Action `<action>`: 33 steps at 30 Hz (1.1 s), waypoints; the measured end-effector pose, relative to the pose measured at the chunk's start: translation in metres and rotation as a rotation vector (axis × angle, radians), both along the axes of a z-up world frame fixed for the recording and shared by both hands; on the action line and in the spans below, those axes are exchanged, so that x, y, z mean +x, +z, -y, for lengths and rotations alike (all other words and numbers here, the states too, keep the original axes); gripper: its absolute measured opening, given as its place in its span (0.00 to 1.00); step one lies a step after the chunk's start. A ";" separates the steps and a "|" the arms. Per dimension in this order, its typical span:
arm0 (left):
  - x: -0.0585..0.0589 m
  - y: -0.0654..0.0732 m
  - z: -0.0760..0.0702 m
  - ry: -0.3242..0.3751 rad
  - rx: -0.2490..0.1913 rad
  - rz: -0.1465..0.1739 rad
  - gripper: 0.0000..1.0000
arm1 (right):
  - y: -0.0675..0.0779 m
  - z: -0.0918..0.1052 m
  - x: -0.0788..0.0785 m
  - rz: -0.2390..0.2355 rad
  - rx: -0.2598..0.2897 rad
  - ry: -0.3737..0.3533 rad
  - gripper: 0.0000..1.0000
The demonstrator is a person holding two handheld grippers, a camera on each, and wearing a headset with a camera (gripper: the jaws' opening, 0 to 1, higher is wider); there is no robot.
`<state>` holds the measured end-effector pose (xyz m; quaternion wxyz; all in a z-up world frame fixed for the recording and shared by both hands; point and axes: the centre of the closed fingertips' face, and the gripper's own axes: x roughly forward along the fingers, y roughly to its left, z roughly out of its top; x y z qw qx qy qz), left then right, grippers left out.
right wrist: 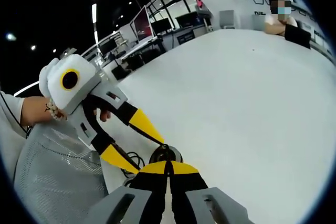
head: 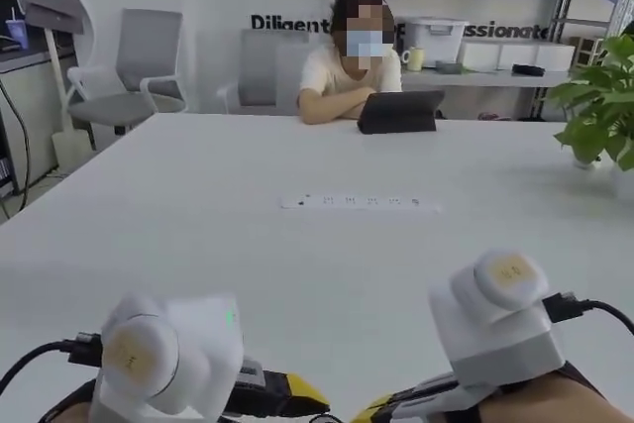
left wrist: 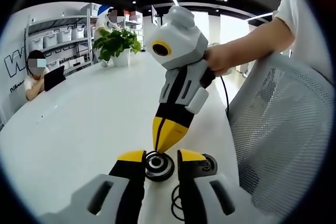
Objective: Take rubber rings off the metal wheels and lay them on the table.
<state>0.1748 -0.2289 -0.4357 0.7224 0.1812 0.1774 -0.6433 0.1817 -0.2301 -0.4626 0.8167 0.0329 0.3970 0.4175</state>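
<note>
A metal wheel [left wrist: 159, 166] with a black rubber ring lies flat on the white table [left wrist: 89, 129], between the jaws of my open left gripper [left wrist: 161, 157]. My right gripper [left wrist: 165, 144] comes down from above, shut, with its yellow tips touching the wheel's far rim; whether they pinch the ring I cannot tell. A second wheel [left wrist: 208, 164] sits just right of my left jaw. Loose black rings [left wrist: 175, 203] lie near the table edge. From the right gripper view, the wheel [right wrist: 166, 154] sits just past my shut right gripper [right wrist: 168, 168], and the left gripper [right wrist: 148, 156] straddles it.
The table edge and a mesh chair back [left wrist: 278, 140] are close to the wheels. Both gripper bodies [head: 163, 354] [head: 500, 319] sit at the near table edge. Far across the table are a power strip [head: 359, 202], a seated person with a tablet [head: 399, 111] and a potted plant [head: 599, 111].
</note>
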 end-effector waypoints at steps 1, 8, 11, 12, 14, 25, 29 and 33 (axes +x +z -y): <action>0.000 0.003 0.001 0.000 -0.010 -0.005 0.21 | 0.000 0.000 0.000 -0.001 0.000 0.000 0.00; -0.006 0.015 0.001 -0.028 -0.014 -0.011 0.29 | 0.003 0.003 0.001 0.002 0.013 -0.009 0.00; -0.011 0.024 0.001 -0.045 -0.030 -0.033 0.33 | 0.006 0.003 0.001 0.005 0.020 -0.013 0.00; -0.014 0.028 0.000 -0.057 -0.032 -0.042 0.35 | 0.007 0.003 0.001 0.005 0.024 -0.013 0.00; -0.020 0.032 -0.004 -0.086 -0.013 -0.064 0.38 | 0.008 0.003 0.001 0.004 0.025 -0.012 0.00; -0.015 0.063 -0.039 -0.048 -0.009 0.015 0.45 | 0.014 0.000 -0.002 0.017 0.022 0.009 0.00; -0.019 0.070 -0.057 -0.026 0.005 0.038 0.50 | 0.017 0.000 -0.001 0.025 0.028 0.008 0.00; -0.021 0.079 -0.073 0.016 -0.008 0.047 0.53 | 0.022 0.000 0.001 0.031 0.046 0.000 0.00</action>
